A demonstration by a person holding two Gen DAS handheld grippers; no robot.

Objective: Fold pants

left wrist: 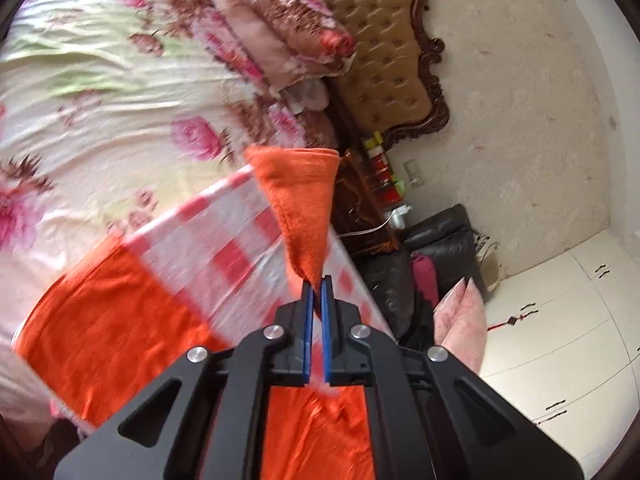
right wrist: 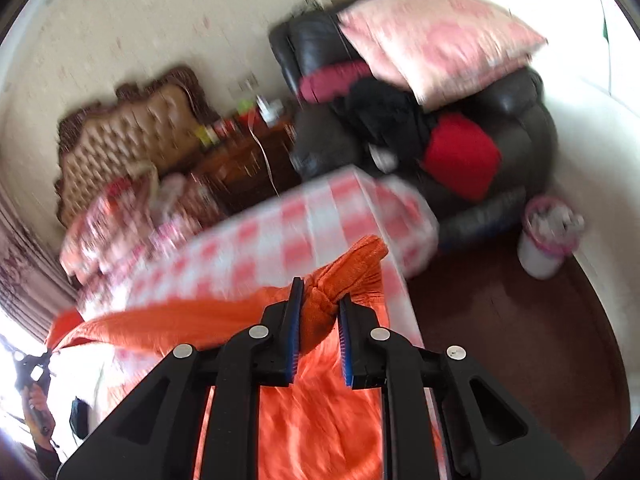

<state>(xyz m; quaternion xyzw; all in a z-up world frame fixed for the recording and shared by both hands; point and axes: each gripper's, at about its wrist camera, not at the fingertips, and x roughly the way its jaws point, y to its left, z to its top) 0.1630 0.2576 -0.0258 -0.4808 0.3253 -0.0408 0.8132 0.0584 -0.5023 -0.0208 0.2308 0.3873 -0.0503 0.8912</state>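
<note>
The left gripper (left wrist: 316, 286) pinches the orange pants (left wrist: 296, 200) thinly at twelve o'clock; the right gripper (right wrist: 320, 300) clamps a bunched wad. The thin corner could slip free.

The red-checked cloth (left wrist: 224, 236) lies flat and mostly bare beyond the orange pants (left wrist: 100, 320), so there is room to pass over it. Past its far edge a dark armchair (right wrist: 516, 140) piled with a pink pillow (right wrist: 436, 40) (plus clothes) crowds in, and a bin (right wrist: 544, 236) stands on the floor.
</note>
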